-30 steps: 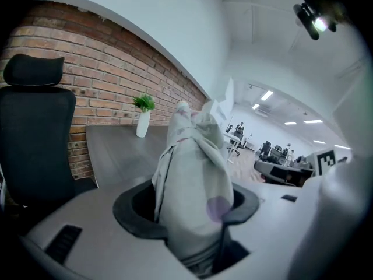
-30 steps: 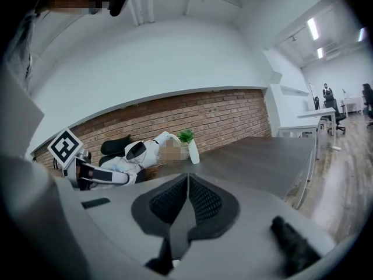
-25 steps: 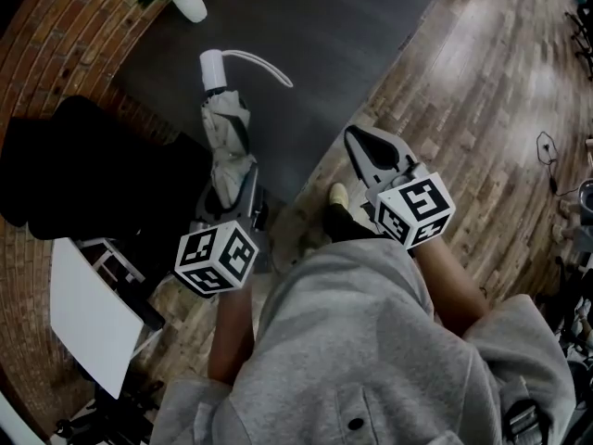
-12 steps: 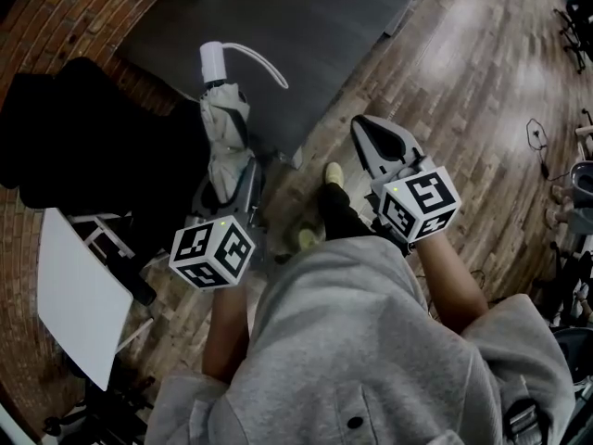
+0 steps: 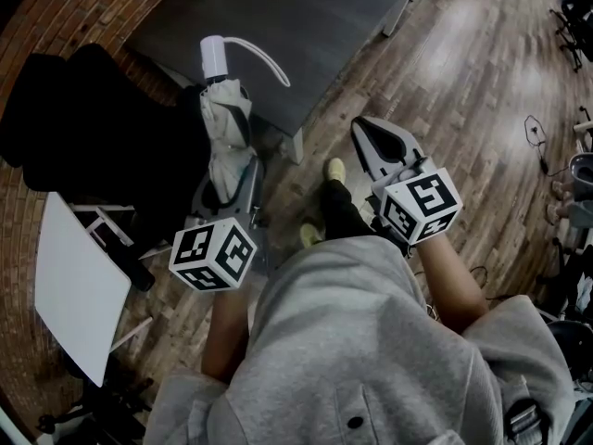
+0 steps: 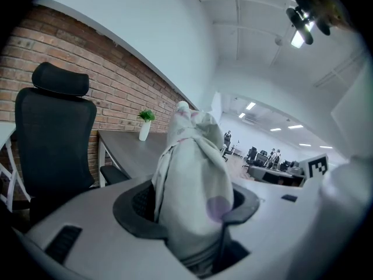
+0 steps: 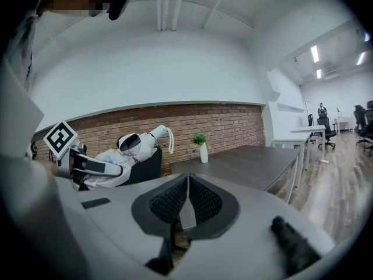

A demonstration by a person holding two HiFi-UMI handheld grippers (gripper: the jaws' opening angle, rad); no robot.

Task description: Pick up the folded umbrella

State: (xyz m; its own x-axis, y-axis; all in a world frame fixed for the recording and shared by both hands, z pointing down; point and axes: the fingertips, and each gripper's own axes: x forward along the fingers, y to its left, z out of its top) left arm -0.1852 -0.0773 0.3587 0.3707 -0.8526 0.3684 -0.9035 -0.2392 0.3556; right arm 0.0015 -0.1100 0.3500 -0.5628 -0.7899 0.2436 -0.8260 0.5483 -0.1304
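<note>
The pads of the left gripper (image 6: 192, 206) were clamped on the folded umbrella (image 6: 192, 168), whose pale, bunched fabric filled the gap between the jaws and bulged out beyond them. In the head view the left gripper (image 5: 232, 176) was seen grasping the folded umbrella (image 5: 222, 123) near its lower end. The umbrella was held off any surface, extending away from the person. Its white handle (image 5: 213, 58) and looped strap (image 5: 259, 56) were carried at the far end, over the edge of the dark desk (image 5: 315, 17) and beside the black chair (image 5: 93, 128).

The jaws of the right gripper (image 7: 186, 197) were pressed together with nothing between them. In the head view the right gripper (image 5: 364, 128) was pointed forward over the wooden floor (image 5: 463, 91), well apart from the umbrella.

Both grippers were held out in front of the body and tilted slightly downward. The marker cubes (image 5: 213, 253) were kept nearest the person. The bare left forearm (image 5: 227, 332) and right forearm (image 5: 449, 281) were extended from grey sleeves.

From the right gripper view, the umbrella (image 7: 125, 150) was seen at the left before the brick wall (image 7: 233, 121), near a potted plant (image 7: 201, 146).
</note>
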